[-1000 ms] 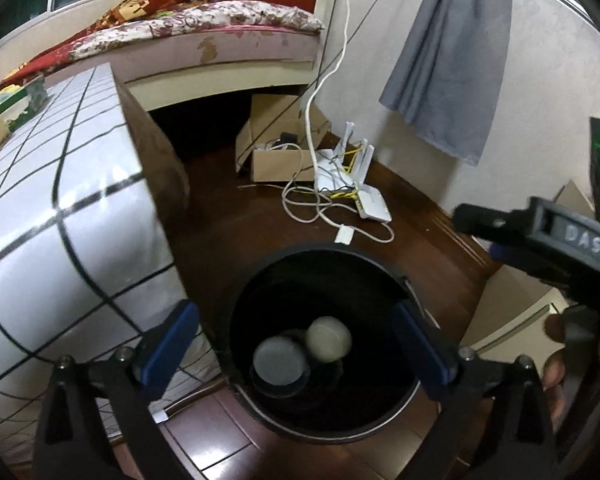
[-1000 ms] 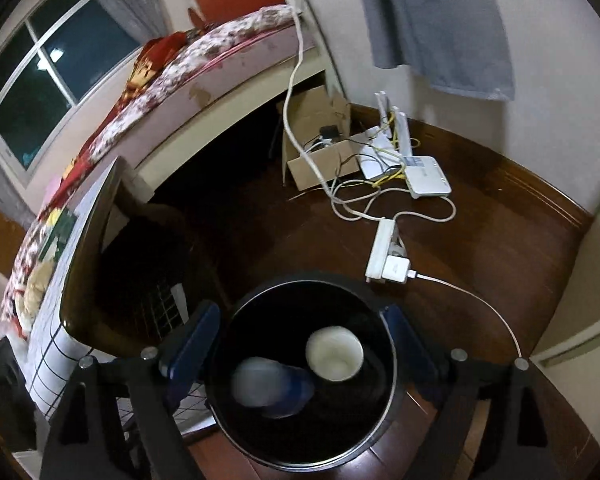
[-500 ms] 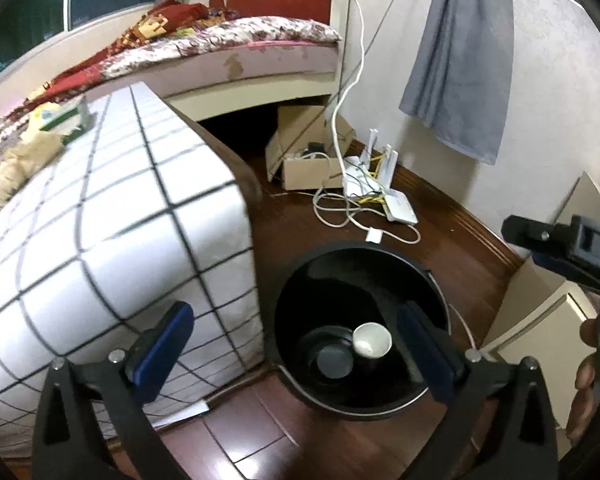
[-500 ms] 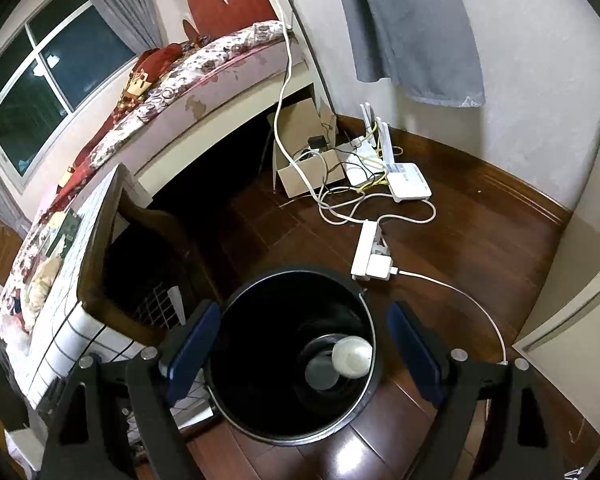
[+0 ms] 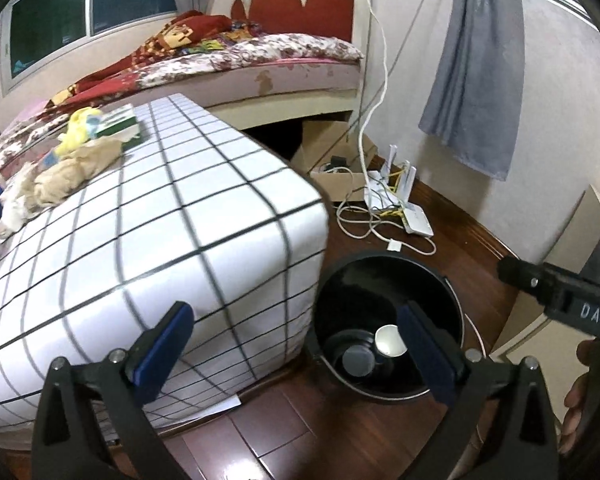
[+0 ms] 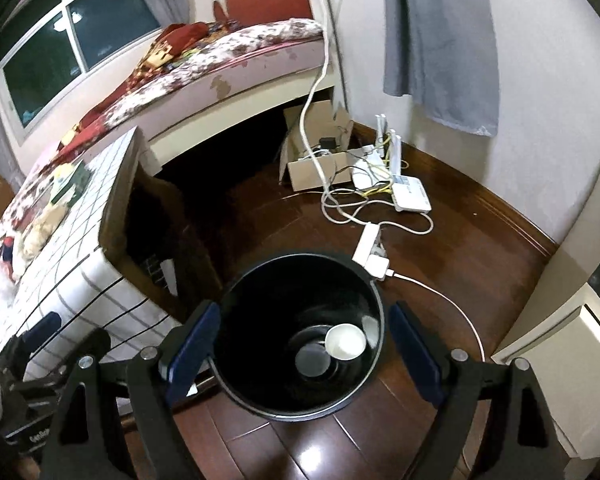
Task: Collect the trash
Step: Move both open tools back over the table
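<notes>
A black round trash bin (image 5: 340, 280) (image 6: 260, 288) stands on the wooden floor beside the table. Inside lie a white paper cup (image 5: 389, 341) (image 6: 345, 342) and a grey round lid or cup (image 5: 357, 358) (image 6: 313, 361). My left gripper (image 5: 296, 354) is open and empty, above the table corner and the bin's left side. My right gripper (image 6: 304, 352) is open and empty, high over the bin. Crumpled beige paper (image 5: 70, 170) and other scraps lie on the far left of the table top; they also show in the right wrist view (image 6: 40, 228).
The table with a white grid cloth (image 5: 160, 240) (image 6: 60, 280) is left of the bin. A green box (image 5: 118, 126) sits on it. Cables, a power strip (image 6: 370, 248), a router (image 5: 414, 218) and a cardboard box (image 6: 312, 160) lie on the floor beyond. A bed (image 5: 260, 64) is behind.
Both grippers have risen and pulled back from the bin, which now looks smaller. The left gripper has swung left, bringing the table top and its scraps into view.
</notes>
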`<action>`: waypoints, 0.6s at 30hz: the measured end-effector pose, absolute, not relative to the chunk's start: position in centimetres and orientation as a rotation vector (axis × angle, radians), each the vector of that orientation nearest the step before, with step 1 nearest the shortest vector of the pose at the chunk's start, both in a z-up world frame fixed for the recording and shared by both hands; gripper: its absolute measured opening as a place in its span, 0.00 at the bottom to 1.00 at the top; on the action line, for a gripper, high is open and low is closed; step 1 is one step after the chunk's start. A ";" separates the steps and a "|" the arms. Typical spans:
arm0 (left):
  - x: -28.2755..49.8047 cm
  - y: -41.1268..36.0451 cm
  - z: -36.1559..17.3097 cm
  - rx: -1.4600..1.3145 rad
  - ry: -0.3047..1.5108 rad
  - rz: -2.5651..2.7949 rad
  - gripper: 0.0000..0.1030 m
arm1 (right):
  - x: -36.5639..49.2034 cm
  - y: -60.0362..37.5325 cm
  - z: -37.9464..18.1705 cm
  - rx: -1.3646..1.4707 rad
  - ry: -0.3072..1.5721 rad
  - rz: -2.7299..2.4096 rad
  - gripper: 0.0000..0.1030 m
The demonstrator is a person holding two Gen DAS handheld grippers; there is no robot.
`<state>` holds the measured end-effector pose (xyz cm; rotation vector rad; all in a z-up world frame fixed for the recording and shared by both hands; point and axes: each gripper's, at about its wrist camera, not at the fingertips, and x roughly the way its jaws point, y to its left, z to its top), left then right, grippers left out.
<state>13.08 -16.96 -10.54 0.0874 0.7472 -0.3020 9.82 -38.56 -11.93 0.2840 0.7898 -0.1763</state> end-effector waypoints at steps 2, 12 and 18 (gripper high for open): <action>12.9 -16.4 -10.2 0.086 0.740 -0.291 0.99 | 9.8 -37.9 -11.6 0.264 0.784 -0.173 0.85; 11.6 -10.3 -7.4 0.057 0.666 -0.199 0.99 | 10.4 -31.9 -7.9 0.105 0.693 -0.116 0.85; 11.8 -3.3 -5.4 0.021 0.626 -0.063 0.99 | 12.5 -26.5 -6.0 0.077 0.648 -0.008 0.85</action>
